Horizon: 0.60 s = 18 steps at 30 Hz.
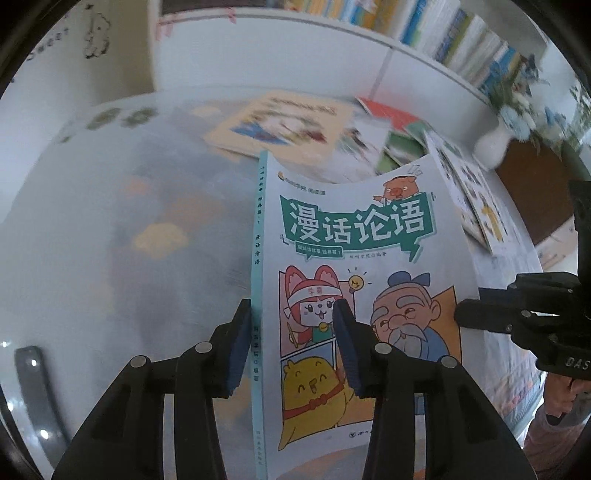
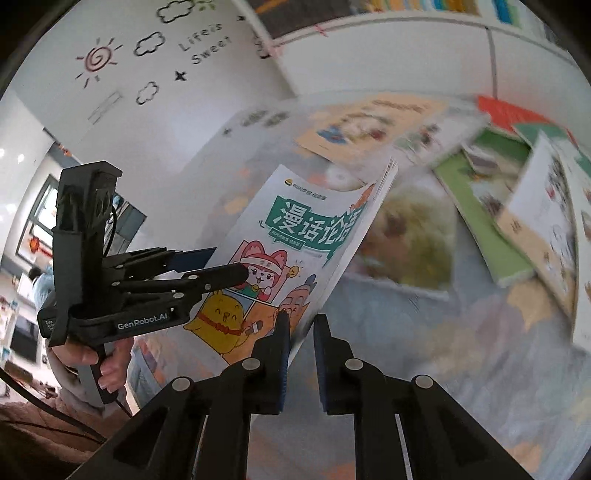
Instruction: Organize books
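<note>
A thin white picture book (image 1: 351, 229) with a green title banner and cartoon figures hangs lifted above the table, its teal spine to the left in the left wrist view. My left gripper (image 1: 293, 314) is shut on it near the spine, one pad behind the book and one on the front cover. In the right wrist view the same book (image 2: 295, 221) tilts up to the right, with the left gripper (image 2: 229, 264) clamped on its left side. My right gripper (image 2: 302, 321) is shut on the book's lower page edge; it also shows as the right gripper (image 1: 461, 314) at the cover's right edge.
Several books lie scattered at the far side of the cloth-covered table (image 1: 110, 221): a tan book (image 1: 280, 122), a red book (image 1: 388, 110), green books (image 2: 491, 206). A white vase (image 1: 491, 144) with flowers stands far right. A filled bookshelf (image 1: 443, 33) runs behind. A hand (image 2: 107, 362) grips the left handle.
</note>
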{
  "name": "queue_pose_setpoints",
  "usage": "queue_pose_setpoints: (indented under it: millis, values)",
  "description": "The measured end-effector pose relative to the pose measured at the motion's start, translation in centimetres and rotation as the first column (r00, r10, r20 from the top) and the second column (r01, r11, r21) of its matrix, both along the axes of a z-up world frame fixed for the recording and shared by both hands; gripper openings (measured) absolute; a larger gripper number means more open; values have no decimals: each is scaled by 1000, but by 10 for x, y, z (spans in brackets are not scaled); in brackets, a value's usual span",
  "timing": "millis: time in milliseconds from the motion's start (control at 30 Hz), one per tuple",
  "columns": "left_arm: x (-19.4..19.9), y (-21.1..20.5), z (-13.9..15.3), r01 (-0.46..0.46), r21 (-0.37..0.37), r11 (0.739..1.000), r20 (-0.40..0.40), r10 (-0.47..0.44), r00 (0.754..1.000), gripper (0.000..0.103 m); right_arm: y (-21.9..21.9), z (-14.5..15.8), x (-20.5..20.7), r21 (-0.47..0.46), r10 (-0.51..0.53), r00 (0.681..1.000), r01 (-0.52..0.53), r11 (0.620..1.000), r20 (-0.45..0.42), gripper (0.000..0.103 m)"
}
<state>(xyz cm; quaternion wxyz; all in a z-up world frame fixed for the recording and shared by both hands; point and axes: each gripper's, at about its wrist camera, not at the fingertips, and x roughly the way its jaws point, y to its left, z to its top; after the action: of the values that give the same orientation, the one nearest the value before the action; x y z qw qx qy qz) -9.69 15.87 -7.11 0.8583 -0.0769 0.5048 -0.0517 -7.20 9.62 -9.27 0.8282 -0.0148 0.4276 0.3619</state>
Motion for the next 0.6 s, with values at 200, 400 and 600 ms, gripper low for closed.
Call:
queue_pose_setpoints:
  millis: [200, 400, 600]
  values:
    - [7, 46, 11, -90, 75, 993, 31, 88, 996, 40, 60, 14, 21, -1, 80, 997, -80, 997, 5, 13]
    - [21, 91, -11, -169, 62, 984, -10, 170, 985, 40, 105, 0, 49, 11, 108, 994, -107, 994, -37, 13]
    - [30, 110, -41, -196, 58, 979, -65, 200, 978, 40, 123, -25, 61, -21, 107, 991, -109, 994, -81, 14]
